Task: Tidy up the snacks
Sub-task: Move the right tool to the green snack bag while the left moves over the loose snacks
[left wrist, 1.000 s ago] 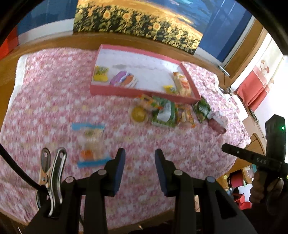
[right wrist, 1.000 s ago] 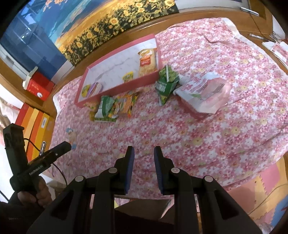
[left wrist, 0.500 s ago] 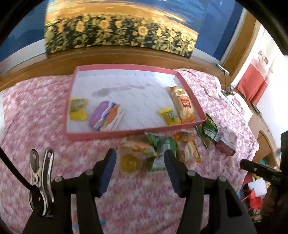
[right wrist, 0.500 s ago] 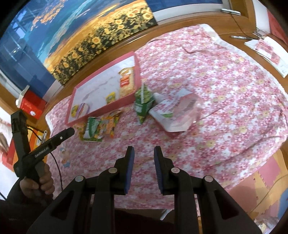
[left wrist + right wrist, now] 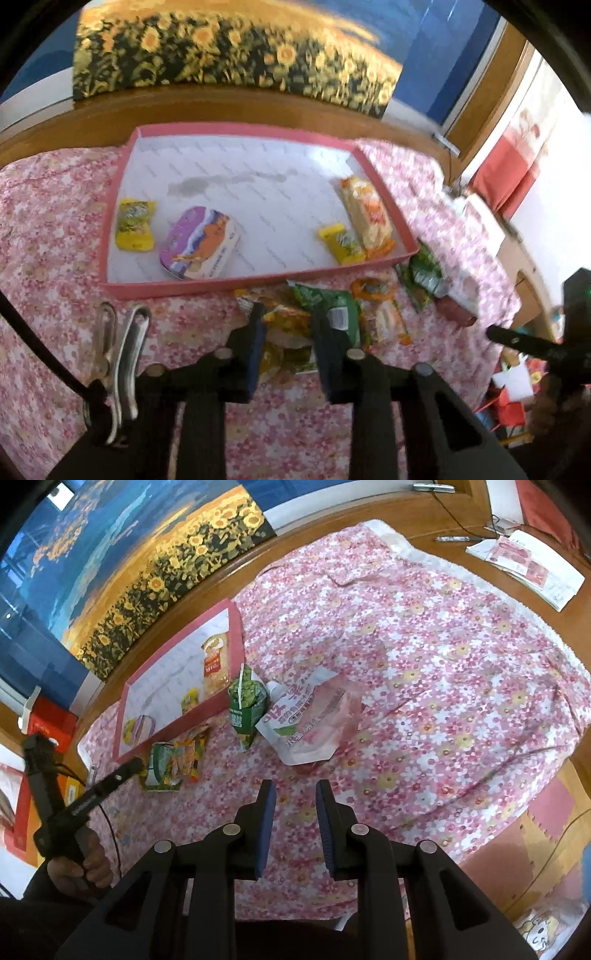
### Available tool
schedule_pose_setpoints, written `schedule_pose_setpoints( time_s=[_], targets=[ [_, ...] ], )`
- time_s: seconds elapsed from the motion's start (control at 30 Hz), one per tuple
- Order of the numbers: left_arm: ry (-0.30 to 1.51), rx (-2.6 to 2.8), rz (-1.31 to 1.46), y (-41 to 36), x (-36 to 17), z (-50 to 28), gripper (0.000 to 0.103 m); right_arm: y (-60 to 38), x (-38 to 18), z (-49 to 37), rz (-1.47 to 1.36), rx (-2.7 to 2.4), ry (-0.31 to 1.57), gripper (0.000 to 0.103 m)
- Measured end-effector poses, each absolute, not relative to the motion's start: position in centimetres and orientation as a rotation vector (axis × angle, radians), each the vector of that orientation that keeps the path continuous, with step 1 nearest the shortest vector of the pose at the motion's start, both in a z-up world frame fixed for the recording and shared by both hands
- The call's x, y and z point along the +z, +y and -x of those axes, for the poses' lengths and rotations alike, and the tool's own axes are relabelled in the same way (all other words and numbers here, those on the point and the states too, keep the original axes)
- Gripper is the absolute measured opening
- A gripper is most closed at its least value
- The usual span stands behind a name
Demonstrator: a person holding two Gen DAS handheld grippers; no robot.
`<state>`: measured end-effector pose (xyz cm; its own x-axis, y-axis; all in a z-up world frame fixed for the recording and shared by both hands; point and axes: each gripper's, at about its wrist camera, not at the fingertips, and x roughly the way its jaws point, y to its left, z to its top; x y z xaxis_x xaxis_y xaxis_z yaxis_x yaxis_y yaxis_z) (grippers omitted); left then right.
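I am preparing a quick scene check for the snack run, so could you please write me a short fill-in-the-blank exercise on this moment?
1. The pink tray holds ____ snack items.
2. The left gripper, jaws open, hovers over the pile of snacks just ____ the tray.
3. The purple packet lies inside the tray beside a ____ packet.
4. The right gripper is open and holds ____.

Missing words: four; outside; yellow; nothing
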<state>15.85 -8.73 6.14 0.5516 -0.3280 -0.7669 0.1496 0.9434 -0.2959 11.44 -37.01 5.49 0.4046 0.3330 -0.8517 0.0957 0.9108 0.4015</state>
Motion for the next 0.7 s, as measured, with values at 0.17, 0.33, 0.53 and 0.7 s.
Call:
schedule_pose_setpoints(
  time_s=[0.17, 0.33, 0.53, 0.7],
  targets=[
    [0.907, -0.293, 0.223, -7.6, 7.3, -14.4, 0.019, -35.9, 5.2, -12.3, -0.404, 0.195, 1.169, 0.025],
    [0.880, -0.283, 0.237, -6.6, 8.3, -12.5, 0.017, -34.4, 4.8, -13.2, -0.375, 0.247, 1.193, 0.025],
    [0.897, -0.239, 0.246, -5.5, 7.7, -10.1, 0.017, -32.7, 4.2, -13.9, -0.344, 0.311, 1.223, 0.025],
    [0.898, -0.208, 0.238, -5.2, 7.3, -8.9, 0.017, -31.2, 3.8, -14.3, -0.321, 0.362, 1.243, 0.025]
  ],
)
